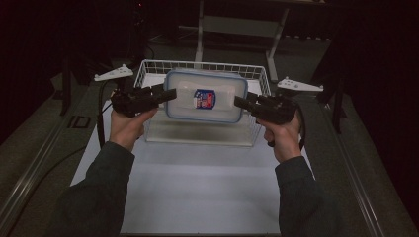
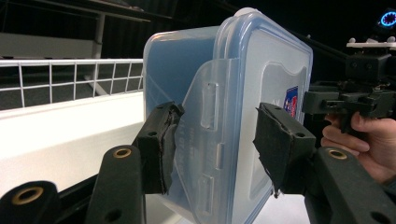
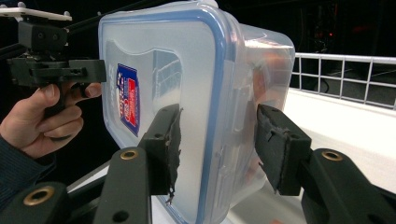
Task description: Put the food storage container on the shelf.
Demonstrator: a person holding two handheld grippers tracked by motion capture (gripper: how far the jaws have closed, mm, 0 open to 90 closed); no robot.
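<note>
Looking down, high view: a clear plastic container (image 1: 205,96) with a blue-rimmed lid hangs above a white wire basket (image 1: 148,66), lifted off the white table (image 1: 197,187).
Left gripper, high view: the left gripper (image 1: 169,94) comes in from the left and clamps the container's left short end; the left hand (image 1: 129,126) is under it.
Right gripper, high view: the right gripper (image 1: 240,102) clamps the opposite short end, with the right hand (image 1: 282,136) below.
Left gripper view: the container (image 2: 243,93) stands on edge between the two black jaws, one pad on the base side, the other on the lid; both pads press on it, grasping it. A latch flap (image 2: 210,135) lies between the jaws. The right gripper (image 2: 308,101) shows beyond the far end, and the basket rim (image 2: 70,63) behind at the left.
Right gripper view: the container (image 3: 187,70) again sits edge-on between the jaws, one pad on the lid, one on the base, gripped. The red-and-blue label (image 3: 127,99) faces left; the left gripper (image 3: 100,70) is at the far end.
</note>
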